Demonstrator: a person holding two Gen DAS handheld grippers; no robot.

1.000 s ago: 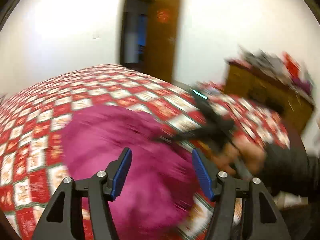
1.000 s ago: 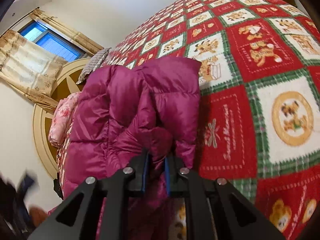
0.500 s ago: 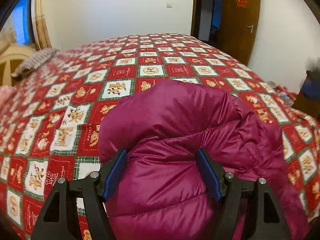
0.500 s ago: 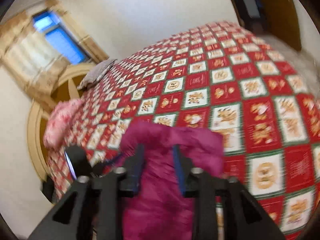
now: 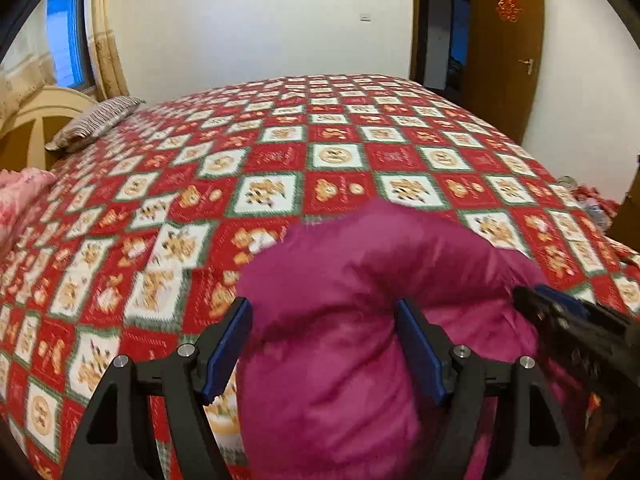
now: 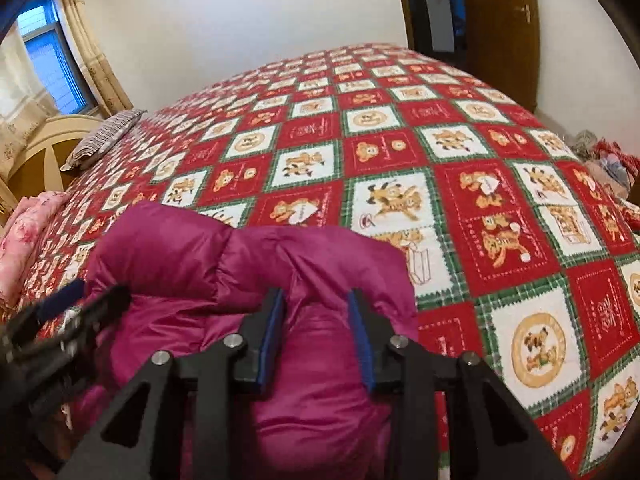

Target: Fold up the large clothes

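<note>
both claws gape over the puffy jacket [image 5: 360,320] on the bed [image 5: 320,152]: left claw [image 5: 324,344], right claw [image 6: 316,328]; its slick bulk may spring unfolded.

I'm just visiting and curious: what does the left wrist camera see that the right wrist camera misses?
Only the left view shows the right gripper at its right edge, and the red ornament on the door in full. Only the right view shows the left gripper at its left edge. Both share the magenta puffer jacket on the red patchwork quilt, the striped pillow and the window.
</note>
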